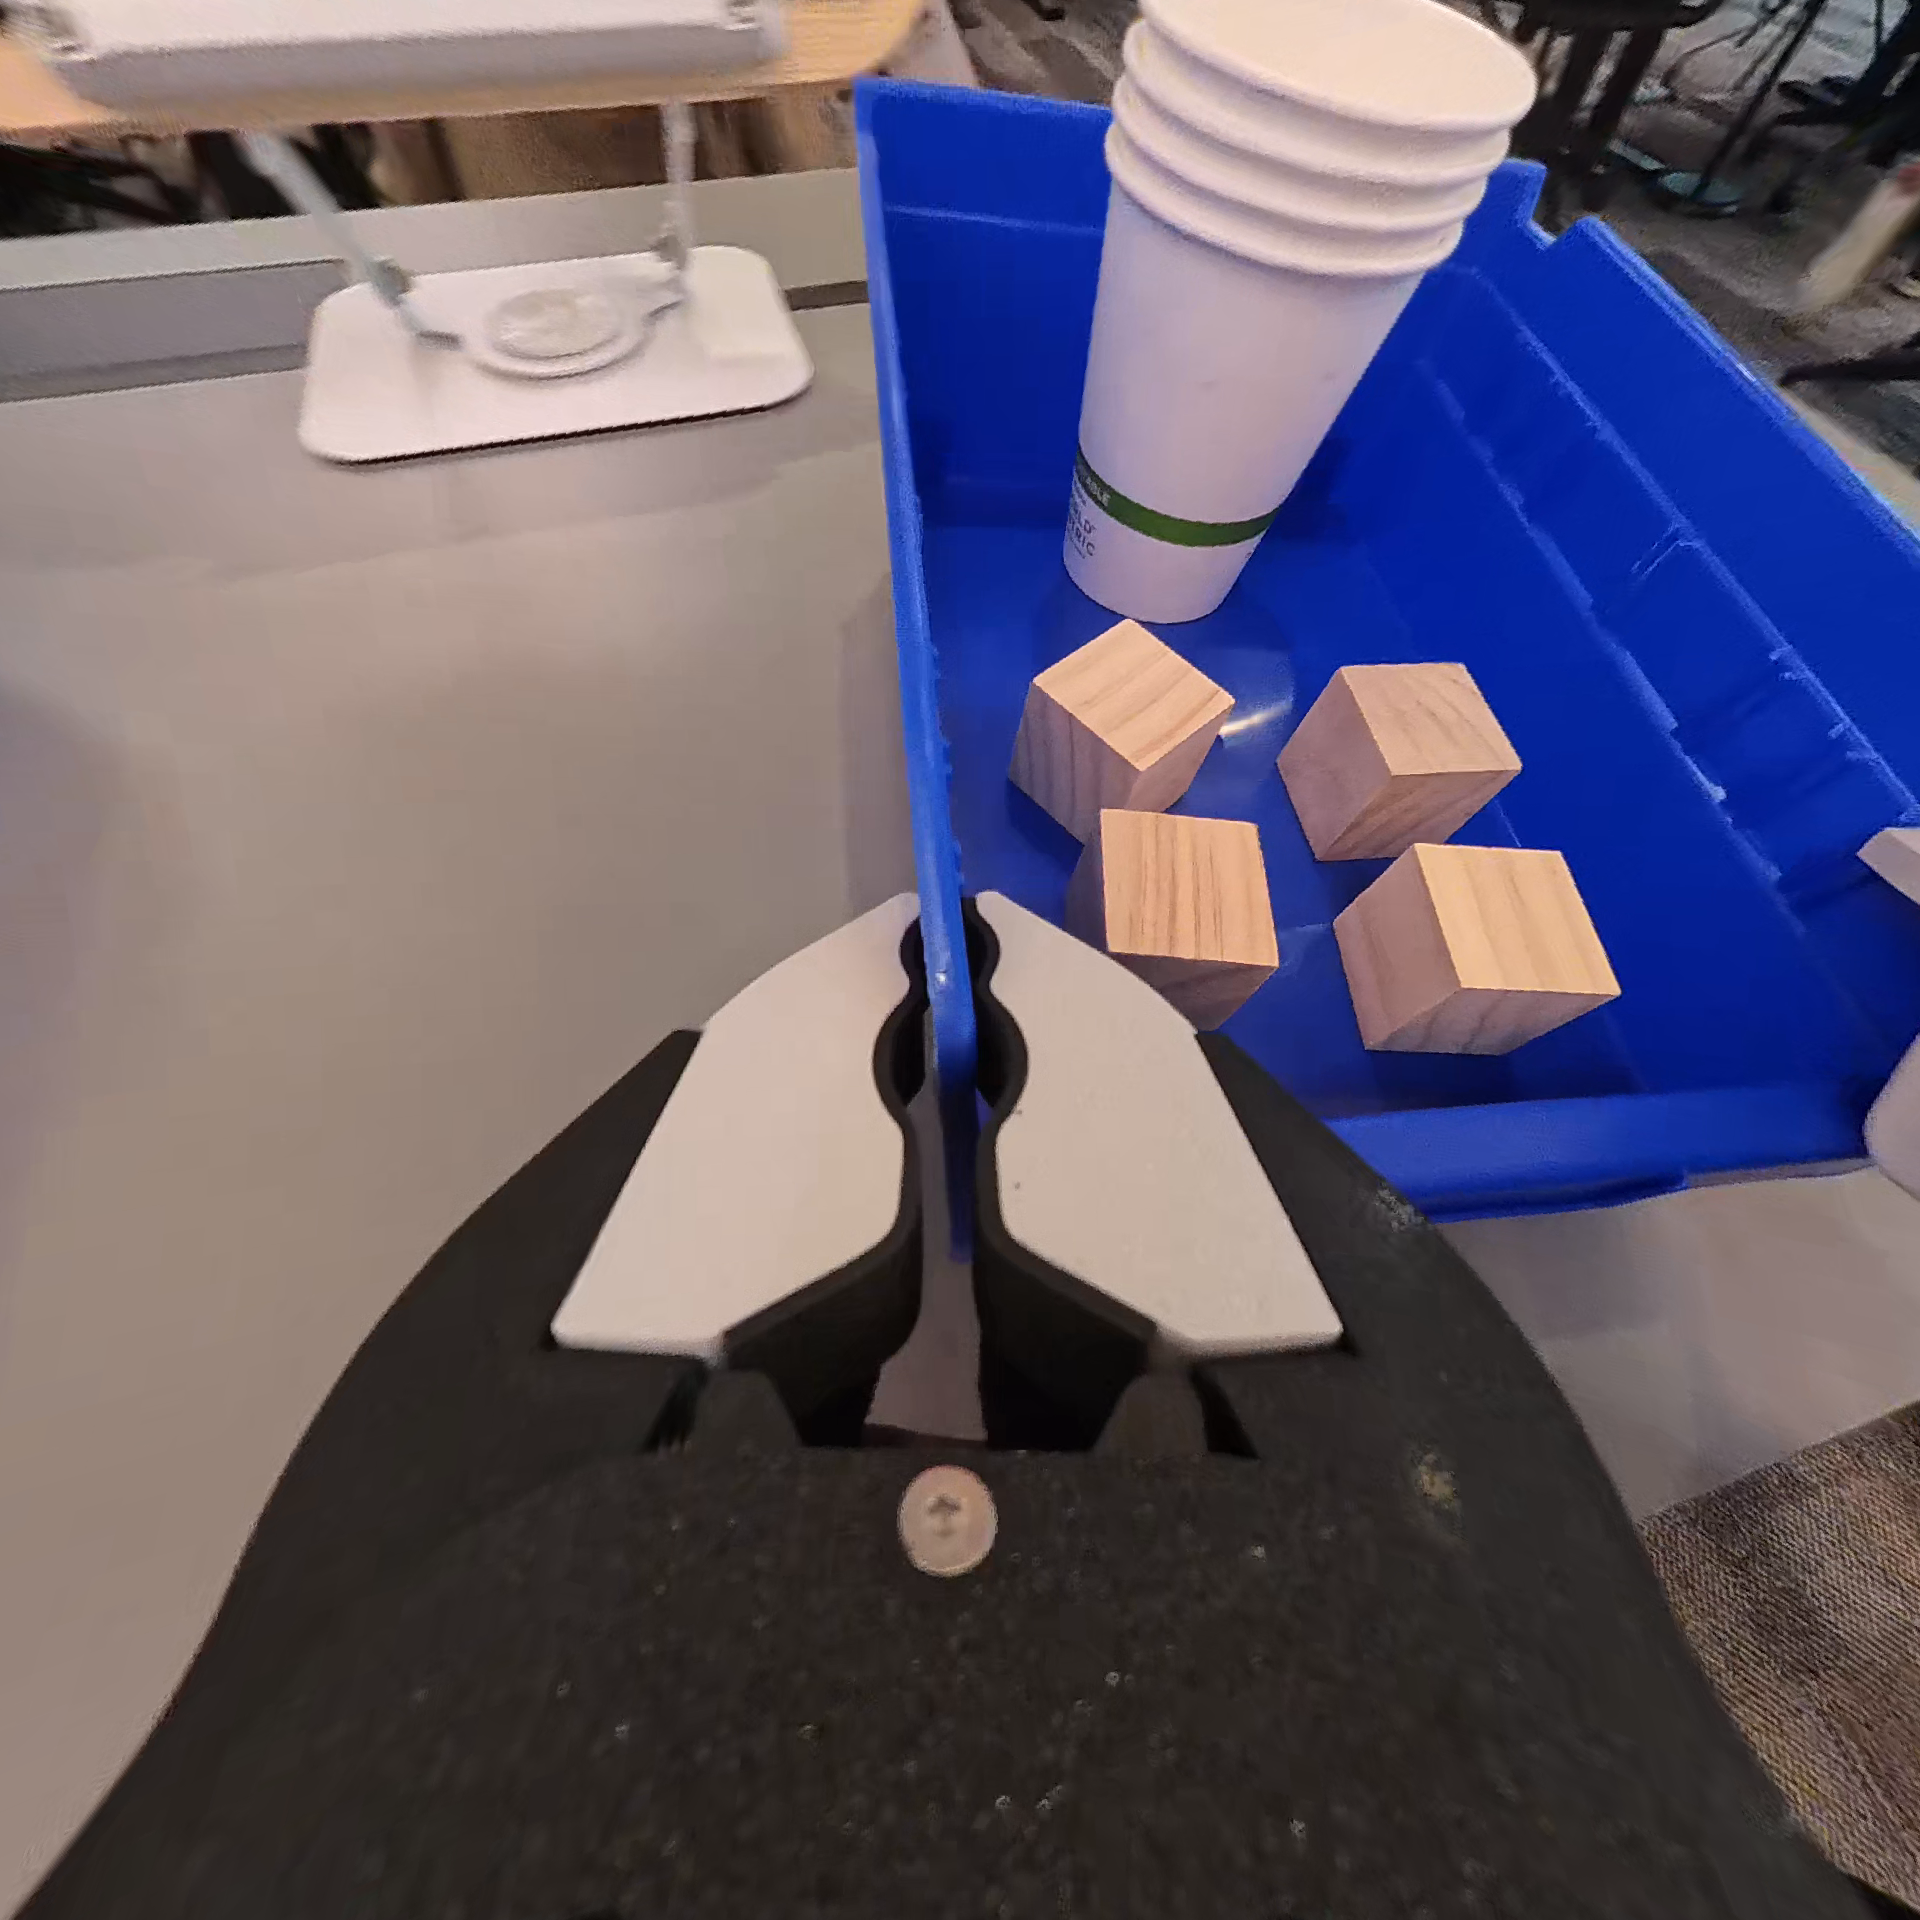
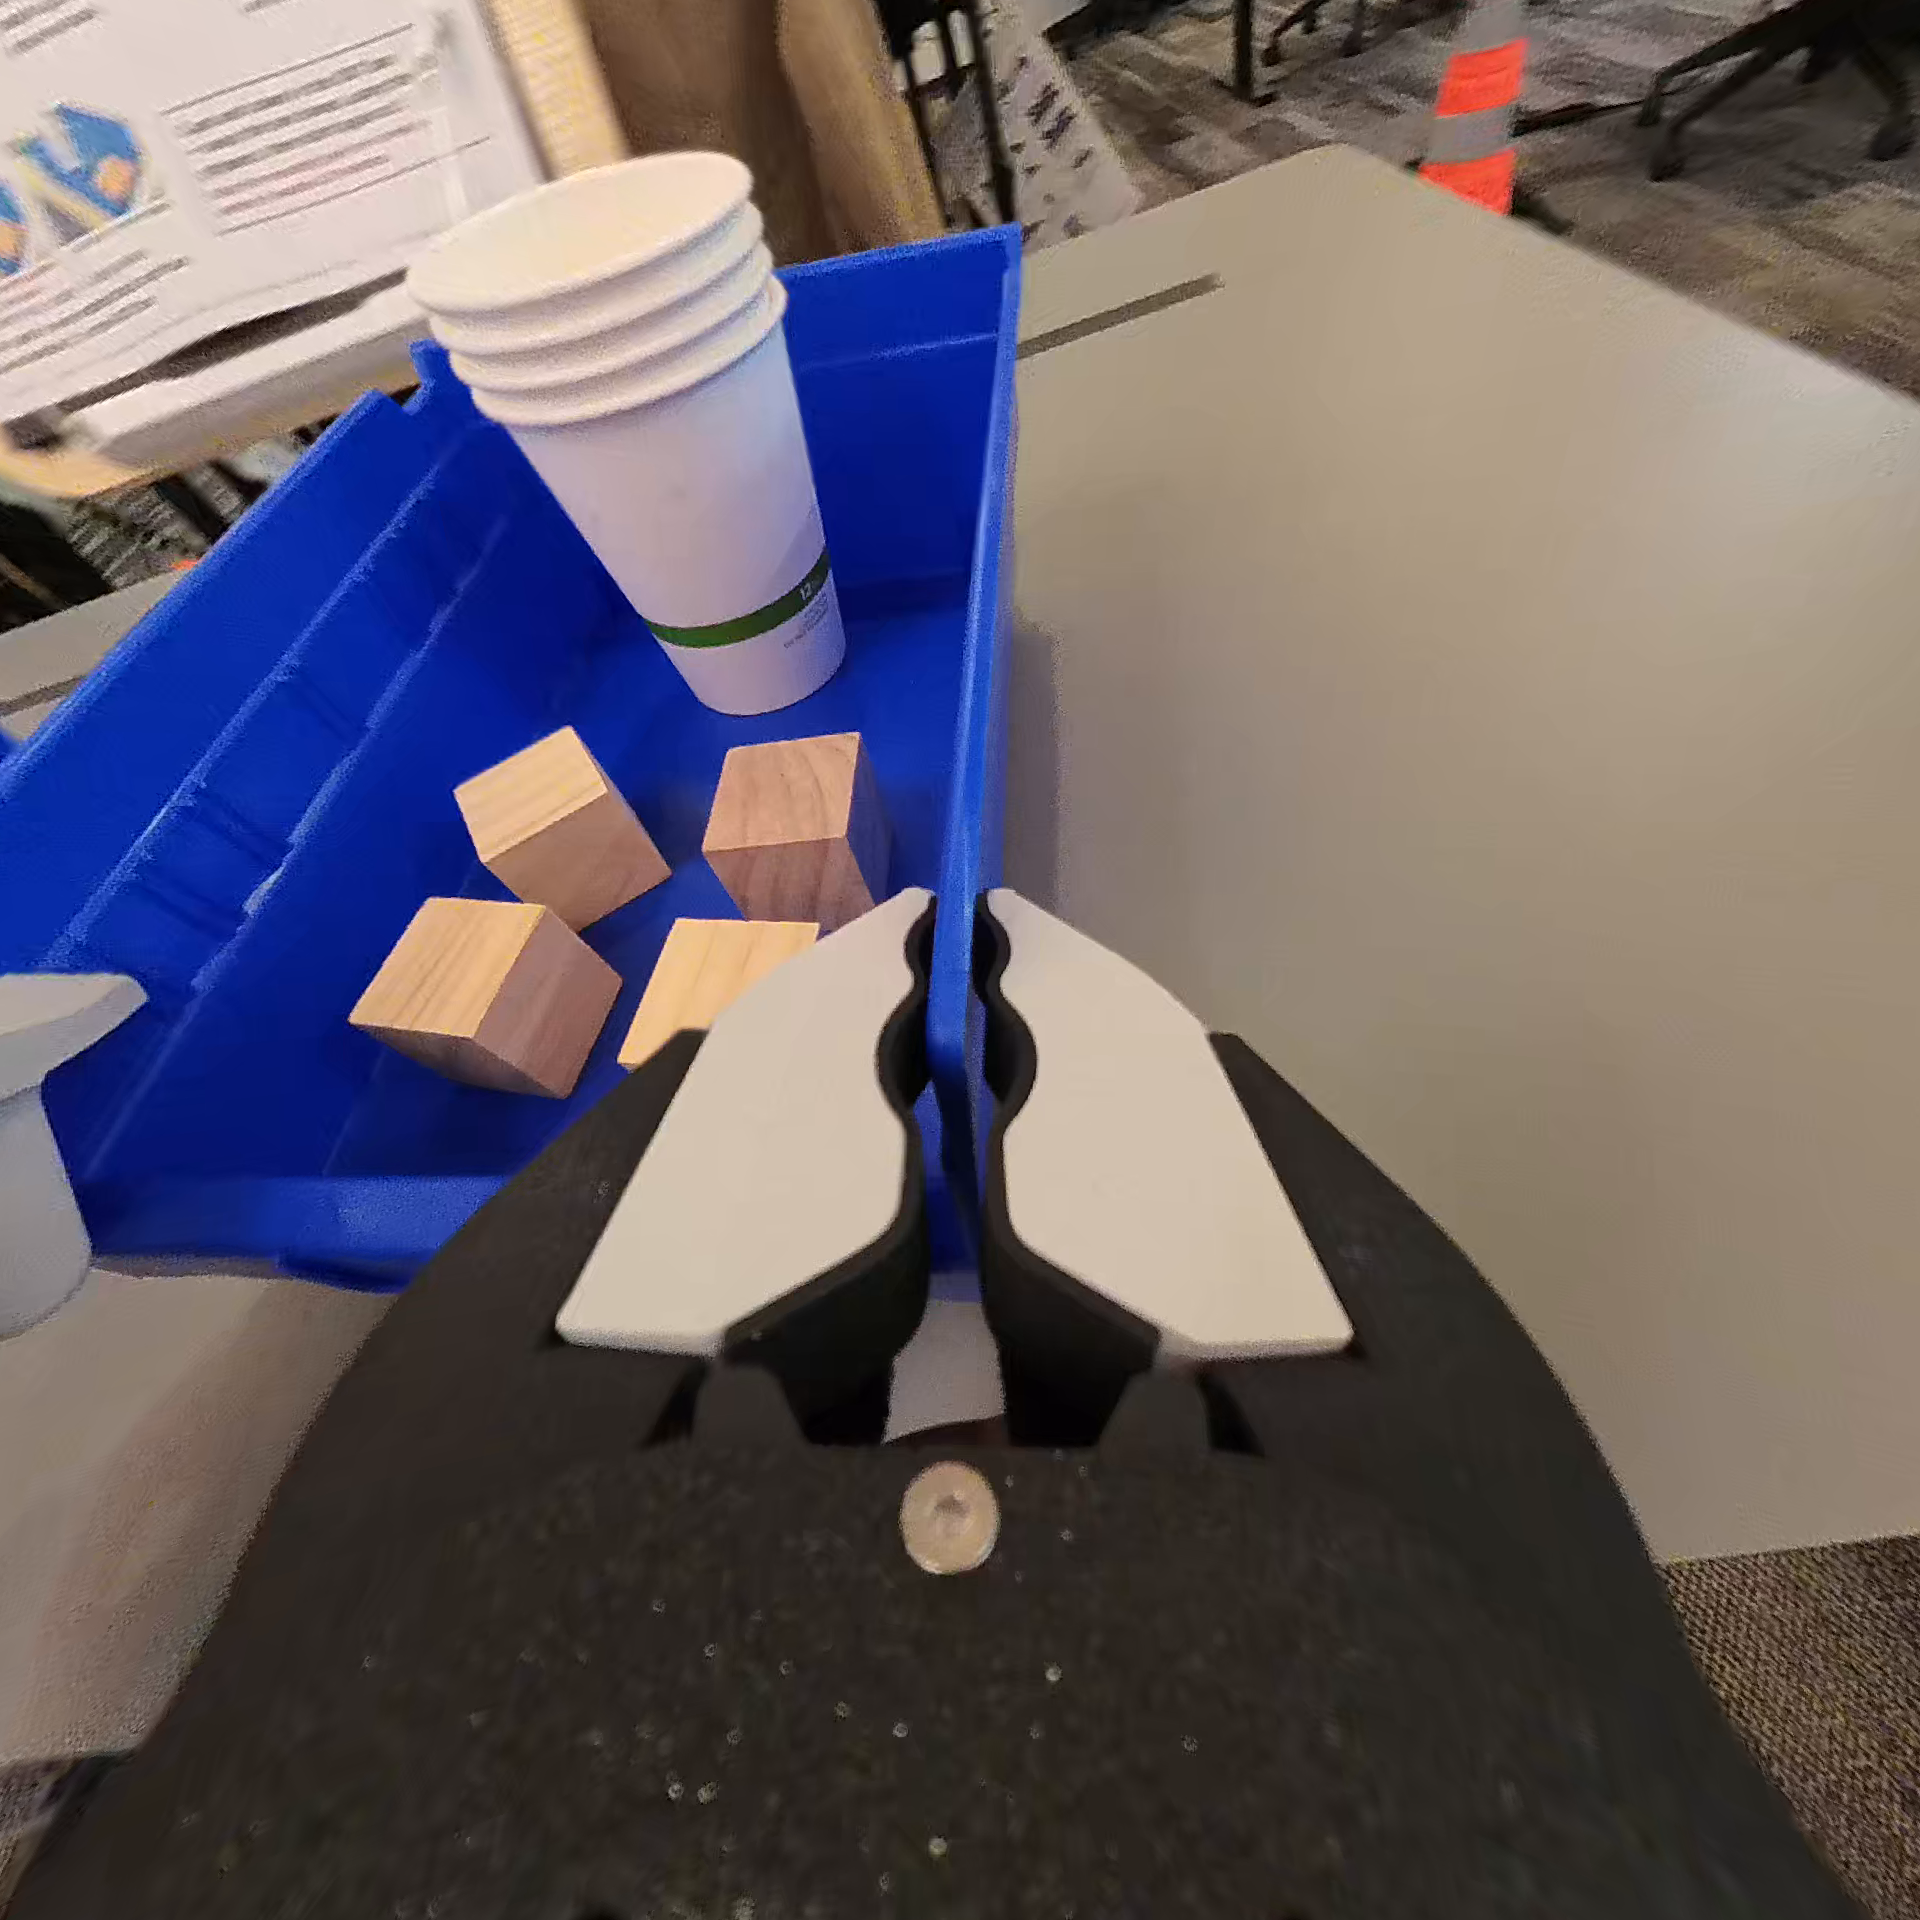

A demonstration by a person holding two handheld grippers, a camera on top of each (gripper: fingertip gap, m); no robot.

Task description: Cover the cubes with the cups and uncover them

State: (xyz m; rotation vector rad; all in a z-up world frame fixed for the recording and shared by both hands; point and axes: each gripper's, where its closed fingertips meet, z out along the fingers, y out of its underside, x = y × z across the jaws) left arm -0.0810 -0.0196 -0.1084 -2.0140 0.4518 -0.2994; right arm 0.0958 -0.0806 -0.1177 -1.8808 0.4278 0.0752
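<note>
A blue plastic bin (image 1: 1621, 582) holds several wooden cubes (image 1: 1117, 712) and a stack of white paper cups (image 1: 1247, 343) with a green band, standing upright at the bin's far end. My left gripper (image 1: 948, 920) is shut on the bin's left wall. My right gripper (image 2: 956, 914) is shut on the bin's right wall (image 2: 982, 644). The cubes (image 2: 561, 821) and the cup stack (image 2: 665, 436) show in the right wrist view too; one cube is partly hidden behind my right finger. Each gripper's tip shows at the edge of the other view.
The bin sits on a grey table (image 1: 416, 779). A white stand with a flat base (image 1: 551, 353) is at the table's far left. The table's right part (image 2: 1455, 831) lies beside the bin. An orange cone (image 2: 1470, 114) and chairs are on the floor beyond.
</note>
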